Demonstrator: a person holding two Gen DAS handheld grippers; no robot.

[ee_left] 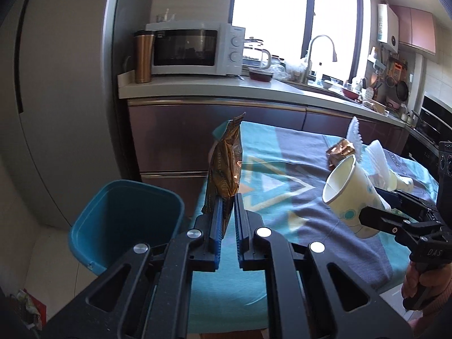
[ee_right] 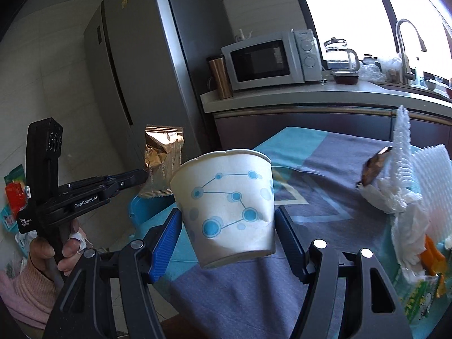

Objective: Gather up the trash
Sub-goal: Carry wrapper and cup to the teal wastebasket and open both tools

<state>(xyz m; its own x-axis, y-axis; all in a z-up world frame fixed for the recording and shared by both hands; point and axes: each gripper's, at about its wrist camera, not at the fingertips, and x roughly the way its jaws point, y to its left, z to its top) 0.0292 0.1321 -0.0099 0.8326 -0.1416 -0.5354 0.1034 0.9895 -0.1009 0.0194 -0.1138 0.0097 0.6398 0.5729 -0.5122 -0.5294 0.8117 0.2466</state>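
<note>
— Trash is in both grippers: the left gripper (ee_left: 228,197) has its jaws pressed together on the bottom edge of a gold wrapper (ee_left: 226,163), which stands up above the table edge, near the blue bin (ee_left: 124,220) on the floor.

— And the right gripper (ee_right: 227,220)?

— Its jaws stand wide and squeeze a paper cup (ee_right: 226,206) by its sides; the cup hangs tilted over the tablecloth (ee_right: 325,192).

— What could go wrong?

— The wrapper is pinched only along a thin strip, so a quick swing could likely let it slide out short of the bin. The cup wall already looks dented, and more pressure may crush it, or it may pop free.

— Anything else?

— More scraps (ee_right: 401,197) lie on the cloth by the cup, so a low sweep could knock them off.
</note>
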